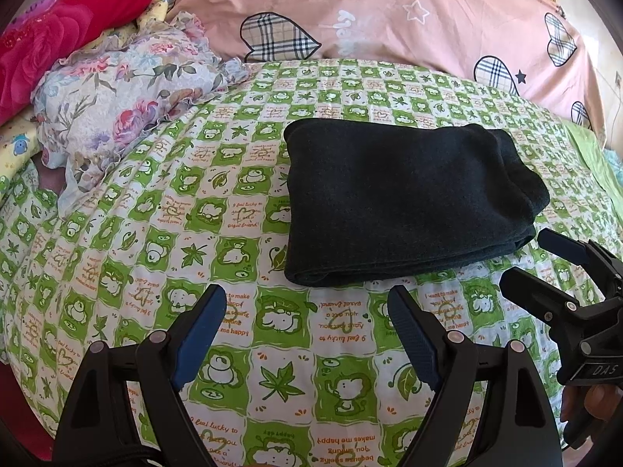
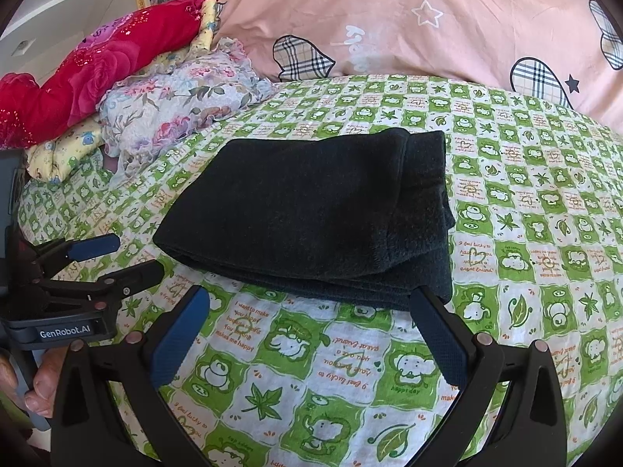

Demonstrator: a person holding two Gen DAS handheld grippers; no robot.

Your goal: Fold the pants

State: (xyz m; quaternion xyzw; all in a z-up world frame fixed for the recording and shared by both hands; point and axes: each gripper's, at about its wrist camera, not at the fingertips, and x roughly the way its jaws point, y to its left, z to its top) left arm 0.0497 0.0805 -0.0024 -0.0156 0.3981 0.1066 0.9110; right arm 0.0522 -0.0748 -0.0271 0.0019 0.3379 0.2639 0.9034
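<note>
The black pants (image 1: 401, 202) lie folded into a thick rectangle on the green checked bedsheet (image 1: 194, 233); they also show in the right wrist view (image 2: 311, 214). My left gripper (image 1: 307, 303) is open and empty, a short way in front of the pants' near edge. My right gripper (image 2: 307, 307) is open and empty, its right fingertip (image 2: 424, 303) close to the pants' near right corner. The right gripper also shows at the right of the left wrist view (image 1: 525, 257), and the left gripper at the left of the right wrist view (image 2: 132, 257).
A floral cloth (image 1: 128, 97) and a red rose blanket (image 1: 50, 39) are heaped at the back left. A pink quilt with plaid hearts (image 1: 389, 11) lies along the back. The bed's edge falls away at the lower left.
</note>
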